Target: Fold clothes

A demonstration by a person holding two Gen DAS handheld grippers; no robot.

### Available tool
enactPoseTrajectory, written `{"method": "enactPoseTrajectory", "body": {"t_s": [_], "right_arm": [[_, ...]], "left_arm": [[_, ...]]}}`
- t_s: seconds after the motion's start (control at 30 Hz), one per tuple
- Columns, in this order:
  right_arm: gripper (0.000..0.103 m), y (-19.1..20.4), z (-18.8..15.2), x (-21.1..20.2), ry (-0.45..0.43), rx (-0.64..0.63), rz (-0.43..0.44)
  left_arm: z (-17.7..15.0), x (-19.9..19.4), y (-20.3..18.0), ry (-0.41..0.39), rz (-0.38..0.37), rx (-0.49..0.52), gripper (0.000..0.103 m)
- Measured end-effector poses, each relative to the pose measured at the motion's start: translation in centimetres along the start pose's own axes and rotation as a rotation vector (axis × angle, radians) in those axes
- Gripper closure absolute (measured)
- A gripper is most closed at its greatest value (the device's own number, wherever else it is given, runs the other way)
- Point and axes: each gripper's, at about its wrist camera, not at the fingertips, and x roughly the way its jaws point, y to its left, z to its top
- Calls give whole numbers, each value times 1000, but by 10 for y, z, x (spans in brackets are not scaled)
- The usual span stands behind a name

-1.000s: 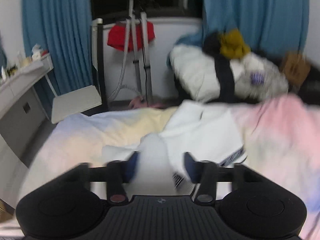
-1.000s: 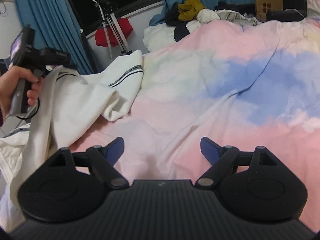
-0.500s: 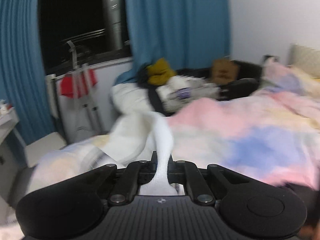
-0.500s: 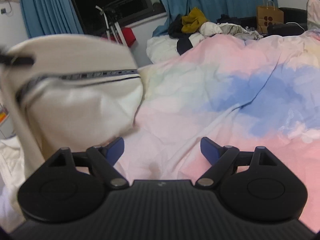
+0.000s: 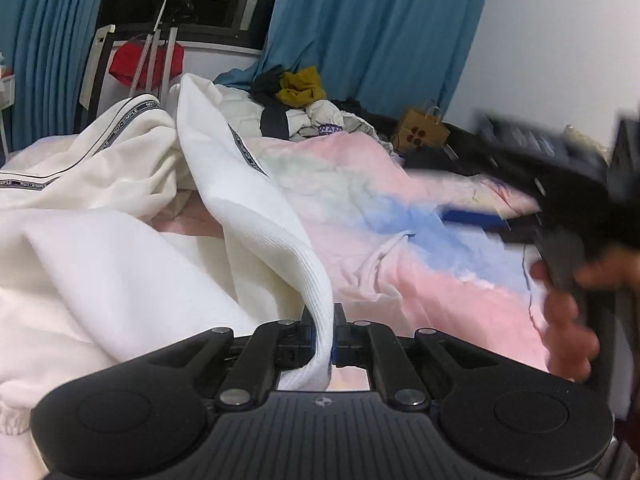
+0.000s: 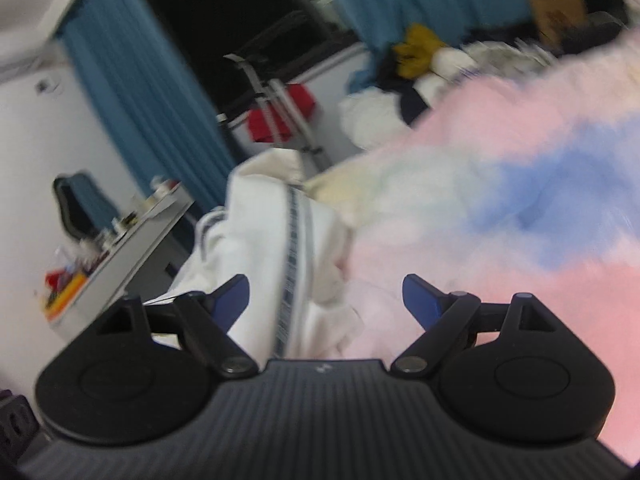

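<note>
Cuff's clamped now, and the right gripper has swung over toward the white sweatshirt.
Left view: left gripper (image 5: 323, 334) pinches the white sweatshirt (image 5: 120, 264) cuff, garment heaped on the bed (image 5: 440, 280). Right view: right gripper (image 6: 326, 298) wide open, empty, beside it; probably best to grab a hem and pull flat.

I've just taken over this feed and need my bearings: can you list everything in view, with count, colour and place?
white garment: one, white with dark lettered trim, draped over the bed's left side
duvet: one, pink, blue and pale yellow, covering the bed
clothes pile: one heap, white, navy and mustard, far end of the bed
paper bag: one, brown, beyond the pile
curtains: blue, flanking a dark window
red cloth: one, under the window by a metal stand
shelf: one, grey, cluttered, left wall
left gripper: shut on the garment's ribbed cuff
right gripper: open, over the garment's edge
right hand: blurred, gripping its handle
</note>
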Motion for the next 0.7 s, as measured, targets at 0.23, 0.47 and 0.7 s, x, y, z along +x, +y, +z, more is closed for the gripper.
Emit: {"method": "enactPoseTrajectory", "body": {"t_s": [0.23, 0.47, 0.7], "right_arm": [[25, 60, 84, 127, 141, -248, 35], [32, 99, 138, 265, 177, -221, -4], [33, 82, 165, 370, 203, 24, -84]], "left_arm": [[-22, 18, 9, 19, -32, -52, 96], [-32, 49, 33, 59, -96, -81, 96], [-36, 66, 59, 70, -167, -133, 96]]}}
